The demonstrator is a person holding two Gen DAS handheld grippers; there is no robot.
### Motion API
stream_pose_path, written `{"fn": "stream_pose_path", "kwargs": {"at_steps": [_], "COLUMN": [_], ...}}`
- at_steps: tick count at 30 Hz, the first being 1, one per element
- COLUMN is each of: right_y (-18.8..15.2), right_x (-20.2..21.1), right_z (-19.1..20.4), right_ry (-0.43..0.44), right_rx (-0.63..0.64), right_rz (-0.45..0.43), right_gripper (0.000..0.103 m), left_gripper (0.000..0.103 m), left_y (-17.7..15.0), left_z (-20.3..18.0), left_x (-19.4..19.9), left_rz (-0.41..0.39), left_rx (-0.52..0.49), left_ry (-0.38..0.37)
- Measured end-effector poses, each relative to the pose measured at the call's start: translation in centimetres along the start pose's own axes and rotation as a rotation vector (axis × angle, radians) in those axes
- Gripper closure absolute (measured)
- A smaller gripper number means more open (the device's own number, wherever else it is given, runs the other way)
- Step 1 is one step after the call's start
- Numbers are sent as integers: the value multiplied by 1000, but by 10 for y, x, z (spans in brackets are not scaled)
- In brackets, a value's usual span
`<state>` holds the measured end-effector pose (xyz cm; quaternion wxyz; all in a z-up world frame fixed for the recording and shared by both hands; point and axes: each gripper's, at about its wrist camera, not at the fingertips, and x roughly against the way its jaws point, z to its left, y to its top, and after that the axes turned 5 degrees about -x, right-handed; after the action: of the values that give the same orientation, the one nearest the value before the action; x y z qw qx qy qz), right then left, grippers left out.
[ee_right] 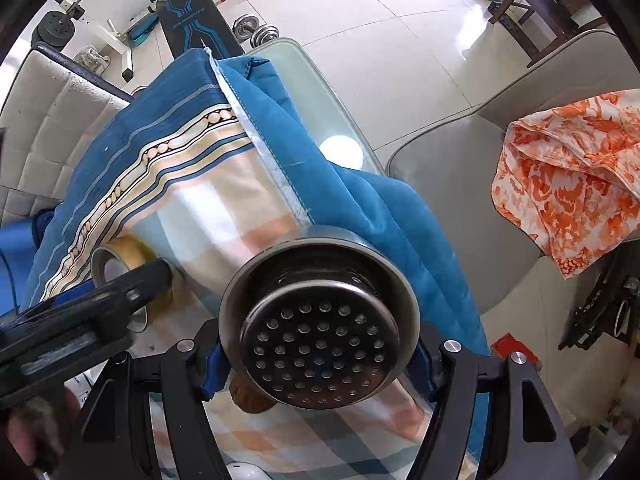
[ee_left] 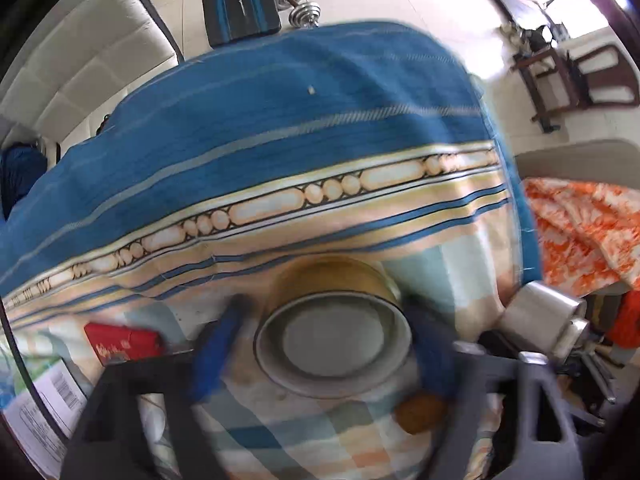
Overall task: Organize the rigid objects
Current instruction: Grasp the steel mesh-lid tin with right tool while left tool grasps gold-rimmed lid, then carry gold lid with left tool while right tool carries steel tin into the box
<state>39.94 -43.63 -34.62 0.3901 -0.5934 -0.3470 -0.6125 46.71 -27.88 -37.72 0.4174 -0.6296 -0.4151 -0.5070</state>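
The tablecloth (ee_left: 280, 120) is deep blue toward the upper frame, crossed by a cream beaded band edged in black, then pastel checks of peach, pale blue and white below. The tape roll (ee_left: 334, 320) looks yellowish-brown, though blurred. Lower left lies a red packet (ee_left: 120, 344). The perforated strainer (ee_right: 320, 336) is dark steel. At right, an orange-and-white cloth (ee_right: 568, 184).

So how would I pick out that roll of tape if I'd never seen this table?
Find the blue striped cloth covering the table. On its checked part, the tape roll sits between the left gripper's blue fingers. It is a yellowish-brown ring, unlike the perforated metal piece in the right gripper.
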Motion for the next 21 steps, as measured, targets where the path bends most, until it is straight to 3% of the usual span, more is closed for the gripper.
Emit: {"fn": "stream_pose_path", "kwargs": {"at_steps": [13, 21], "right_y": [0, -18], "right_x": [-22, -11], "right_z": [0, 6], "right_ry": [4, 3], "right_rx": [17, 63], "right_rz": [21, 15], "right_gripper": [30, 31], "left_gripper": [40, 41], "left_y": [-7, -43], "left_z": [1, 8], "left_x": [1, 24], "left_rz": [-39, -112], "left_rx": [-19, -14], "left_ry": [23, 68]}}
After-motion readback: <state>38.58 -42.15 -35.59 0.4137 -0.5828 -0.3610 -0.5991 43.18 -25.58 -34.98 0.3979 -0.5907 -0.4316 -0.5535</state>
